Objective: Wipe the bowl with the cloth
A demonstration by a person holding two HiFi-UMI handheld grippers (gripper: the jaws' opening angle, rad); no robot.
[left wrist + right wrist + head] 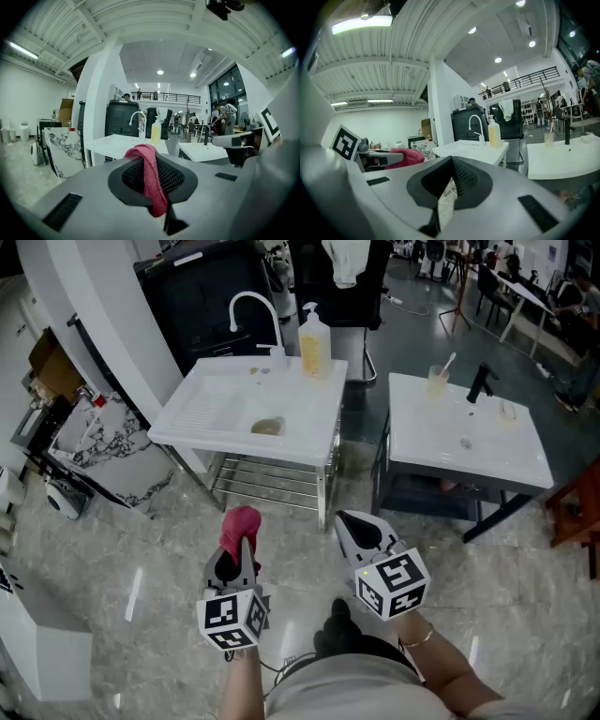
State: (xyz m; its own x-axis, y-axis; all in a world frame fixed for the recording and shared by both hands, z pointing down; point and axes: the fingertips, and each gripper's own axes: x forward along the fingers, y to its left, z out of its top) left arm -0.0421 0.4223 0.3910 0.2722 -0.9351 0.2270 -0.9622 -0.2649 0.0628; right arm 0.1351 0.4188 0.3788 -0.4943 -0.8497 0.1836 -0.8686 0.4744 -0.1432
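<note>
The pale marble floor [141, 549] fills the near part of the head view. Far left on it stands a white sink unit [202, 418] on a metal frame, with a curved white tap [255, 307] at its far edge. To its right, apart from it, stands a white washbasin table [506, 451] with a black tap [480, 382].

Both grippers hang near, over the floor and well short of the sink unit. The left gripper [240, 557] has its jaws closed on the red cloth [240, 524], which bunches at the tips and, in the left gripper view, hangs down between the pads. The right gripper [352, 524] sits just right of it, jaws together with nothing between them.

A yellow soap bottle [313, 343] stands on the sink unit's far right corner. A clear cup [438, 381] with a stick in it stands on the table's far left corner. A small brownish thing [268, 427] lies in the sink's basin; whether it is the bowl cannot be told.
</note>
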